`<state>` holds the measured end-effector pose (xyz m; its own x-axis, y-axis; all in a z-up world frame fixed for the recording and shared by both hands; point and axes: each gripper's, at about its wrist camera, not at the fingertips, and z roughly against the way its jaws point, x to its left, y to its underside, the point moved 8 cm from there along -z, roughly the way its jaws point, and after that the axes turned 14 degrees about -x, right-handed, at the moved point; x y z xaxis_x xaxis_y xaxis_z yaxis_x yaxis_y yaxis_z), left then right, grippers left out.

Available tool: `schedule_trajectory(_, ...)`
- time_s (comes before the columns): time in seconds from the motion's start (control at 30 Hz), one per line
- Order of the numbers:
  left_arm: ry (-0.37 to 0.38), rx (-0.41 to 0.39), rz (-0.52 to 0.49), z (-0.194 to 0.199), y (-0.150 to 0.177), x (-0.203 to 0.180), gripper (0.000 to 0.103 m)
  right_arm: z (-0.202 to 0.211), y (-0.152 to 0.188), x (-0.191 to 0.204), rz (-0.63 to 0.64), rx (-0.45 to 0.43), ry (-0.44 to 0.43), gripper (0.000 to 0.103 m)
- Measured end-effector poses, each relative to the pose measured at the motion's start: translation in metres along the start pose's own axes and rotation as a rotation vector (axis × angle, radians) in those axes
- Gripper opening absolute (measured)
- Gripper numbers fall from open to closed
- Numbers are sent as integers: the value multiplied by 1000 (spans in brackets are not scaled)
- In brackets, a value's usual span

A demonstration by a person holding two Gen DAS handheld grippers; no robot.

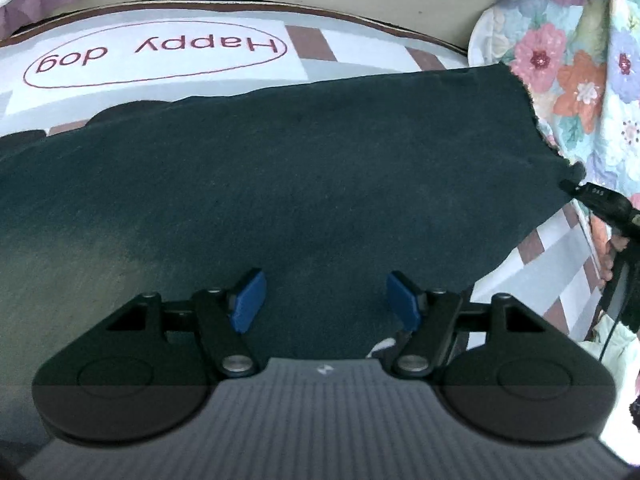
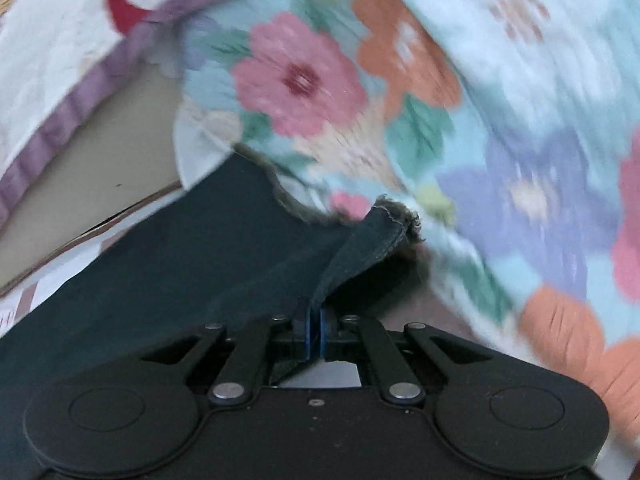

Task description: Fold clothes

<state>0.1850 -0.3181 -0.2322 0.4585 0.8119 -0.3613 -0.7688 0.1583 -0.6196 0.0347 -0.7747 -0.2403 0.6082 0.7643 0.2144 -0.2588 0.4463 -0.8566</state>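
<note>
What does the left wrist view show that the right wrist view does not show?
Only the left wrist view: the left gripper, jaws open above the dark garment, and the "Happy dog" print on the sheet.
Only the right wrist view: the right gripper, jaws shut on the garment's frayed hem.
Both: the dark garment and the floral quilt.
</note>
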Motion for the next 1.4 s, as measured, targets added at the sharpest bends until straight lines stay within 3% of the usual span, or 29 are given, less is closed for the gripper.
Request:
schedule_trajectory(0.1, -3, -14, 25, 3, -4, 7, 67, -7, 2, -7, -69, 20, 14, 16)
schedule_trajectory(0.17, -11, -32, 49, 5, -8, 15, 67, -7, -5, -9, -104, 13, 3, 11)
schedule_trajectory(0.2, -16, -42, 54, 7, -11, 18, 67, -4, -10, -5, -97, -14, -9, 6)
schedule_trajectory(0.33, -38, -17, 24, 15, -18, 28, 67, -9, -19, 3, 40, -35, 21, 4)
schedule_trajectory(0.4, -27, 33, -17, 19, -14, 29, 67, -13, -17, -1, 65, -26, 50, 4)
schedule_trajectory(0.53, -70, 59, -166, 31, 4, 42, 67, -21, -10, -3, 111, -12, 82, 5)
schedule_trajectory(0.57, -81, 59, -180, 32, 10, 47, 66, -21, -8, -6, 111, -6, 93, 6)
schedule_trajectory(0.63, -94, 37, -186, 34, 18, 51, 67, -17, -4, -13, 89, -18, 131, 19)
schedule_trajectory(0.67, -98, 20, -184, 35, 20, 52, 68, -14, -3, -18, 63, -30, 149, 33)
schedule_trajectory(0.7, -103, 3, -181, 35, 23, 53, 68, -10, -1, -24, 30, -37, 154, 37)
schedule_trajectory(0.83, -114, 6, -190, 34, 21, 50, 71, 2, 10, -37, -69, -34, 103, 40)
schedule_trajectory(1.0, -16, -9, -94, 30, 6, 34, 65, 2, 19, -41, -246, -16, -11, 49)
schedule_trajectory(1.1, 20, -17, -92, 22, -7, 12, 49, -14, 14, -45, -309, -41, -27, 50)
schedule_trajectory(1.17, 31, -22, -100, 14, -12, -1, 39, -30, 8, -50, -337, -75, -41, 50)
schedule_trajectory(1.23, 45, -30, -91, 4, -17, -11, 37, -45, 2, -51, -339, -104, -37, 49)
schedule_trajectory(1.27, 49, -33, -87, -1, -18, -14, 37, -50, -1, -49, -322, -101, -32, 41)
schedule_trajectory(1.3, 52, -34, -84, -5, -19, -18, 37, -54, -3, -44, -301, -81, -29, 10)
schedule_trajectory(1.4, 54, -33, -92, -11, -16, -20, 37, -48, -15, -27, -288, -86, -76, 9)
